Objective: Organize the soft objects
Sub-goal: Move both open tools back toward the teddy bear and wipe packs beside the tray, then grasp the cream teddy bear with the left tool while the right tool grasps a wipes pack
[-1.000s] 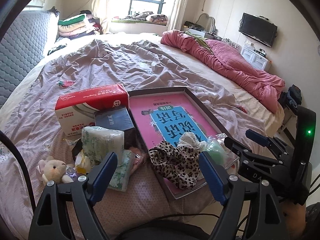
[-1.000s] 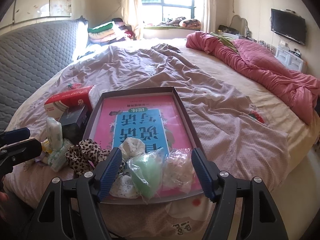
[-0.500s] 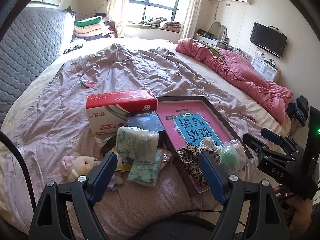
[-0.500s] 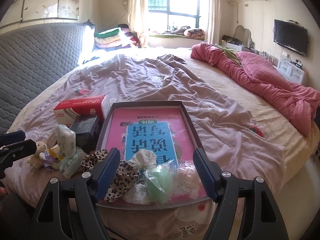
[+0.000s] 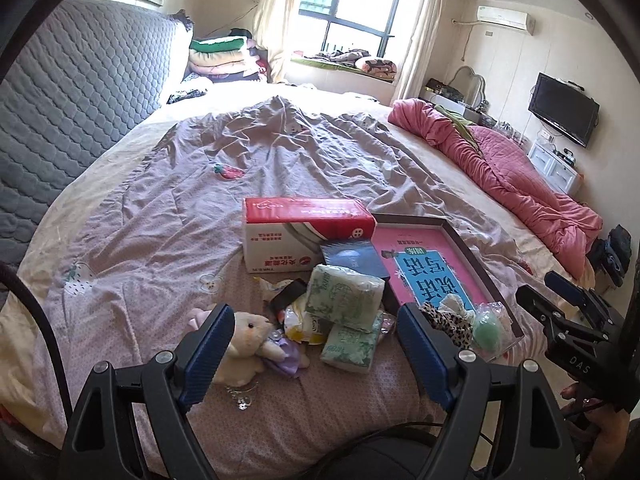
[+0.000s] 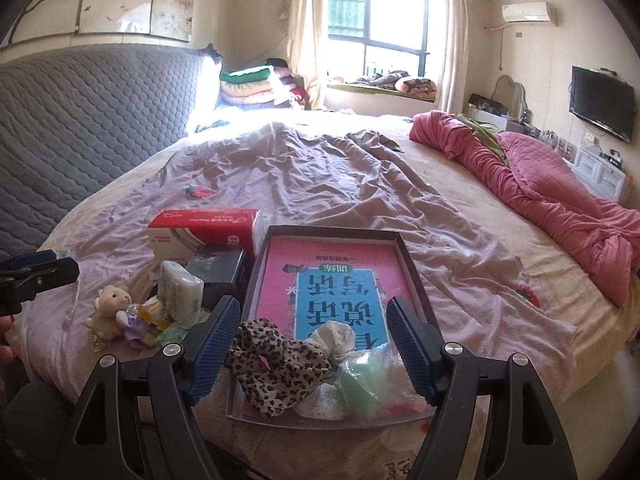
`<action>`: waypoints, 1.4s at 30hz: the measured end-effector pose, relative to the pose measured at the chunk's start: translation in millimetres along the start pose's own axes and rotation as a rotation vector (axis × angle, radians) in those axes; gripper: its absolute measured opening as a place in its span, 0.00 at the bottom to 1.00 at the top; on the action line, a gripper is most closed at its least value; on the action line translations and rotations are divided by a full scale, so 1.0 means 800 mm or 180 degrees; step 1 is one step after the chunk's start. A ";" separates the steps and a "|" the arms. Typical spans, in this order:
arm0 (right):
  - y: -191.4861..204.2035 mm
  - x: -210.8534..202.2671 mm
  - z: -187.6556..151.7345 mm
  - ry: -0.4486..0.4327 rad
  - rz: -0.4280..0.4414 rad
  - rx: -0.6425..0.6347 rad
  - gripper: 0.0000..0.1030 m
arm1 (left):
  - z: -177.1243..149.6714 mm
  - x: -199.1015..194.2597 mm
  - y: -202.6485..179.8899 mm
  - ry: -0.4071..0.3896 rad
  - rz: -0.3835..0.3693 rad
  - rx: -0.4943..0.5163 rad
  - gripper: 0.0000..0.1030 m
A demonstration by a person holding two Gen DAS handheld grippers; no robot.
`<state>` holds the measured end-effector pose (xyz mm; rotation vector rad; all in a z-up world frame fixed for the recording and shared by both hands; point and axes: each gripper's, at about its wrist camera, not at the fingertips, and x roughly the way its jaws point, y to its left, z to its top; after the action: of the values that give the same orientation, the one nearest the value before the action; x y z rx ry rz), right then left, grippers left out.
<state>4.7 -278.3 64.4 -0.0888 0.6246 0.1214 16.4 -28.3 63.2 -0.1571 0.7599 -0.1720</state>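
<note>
A shallow dark-rimmed box tray point(image 6: 412, 276) with a pink and blue printed bottom lies on the bed; it also shows in the left wrist view point(image 5: 472, 256). In it lie a leopard-print cloth point(image 6: 276, 364), a white scrunchie point(image 6: 336, 336) and a green item in a clear bag point(image 6: 360, 384). Left of the tray lie a small cream plush bear point(image 5: 244, 340), also in the right wrist view point(image 6: 110, 310), and green tissue packs point(image 5: 344, 296). My left gripper point(image 5: 316, 356) is open and empty above the bear and packs. My right gripper point(image 6: 312, 352) is open and empty above the tray's near end.
A red and white tissue box point(image 5: 304, 228) and a dark box point(image 5: 352, 258) stand behind the packs. A rumpled mauve sheet point(image 5: 280, 160) covers the bed; a pink quilt point(image 5: 500, 176) lies along the right. A grey padded headboard point(image 6: 80, 120) is at left.
My left gripper has swung left, from over the leopard cloth and tray to over the plush bear and tissue packs. My right gripper has drawn back and risen slightly. Both stayed open.
</note>
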 end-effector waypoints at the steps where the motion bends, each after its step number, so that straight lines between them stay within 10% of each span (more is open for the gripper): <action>1: 0.004 -0.001 0.001 -0.0006 0.0016 -0.0017 0.75 | 0.000 -0.003 0.006 -0.0011 0.0021 -0.0024 0.81; 22: 0.075 -0.018 0.014 -0.0077 0.0281 -0.0378 0.75 | -0.017 -0.034 0.100 0.0002 0.0315 -0.0396 0.81; 42: 0.120 0.025 -0.015 0.0186 0.0478 -0.0626 0.75 | -0.072 0.054 0.112 0.0622 0.0236 -0.0523 0.81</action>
<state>0.4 -183.3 38.3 -0.2364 0.6765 0.3265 15.5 45.6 -25.2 -0.2704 0.9736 -0.0544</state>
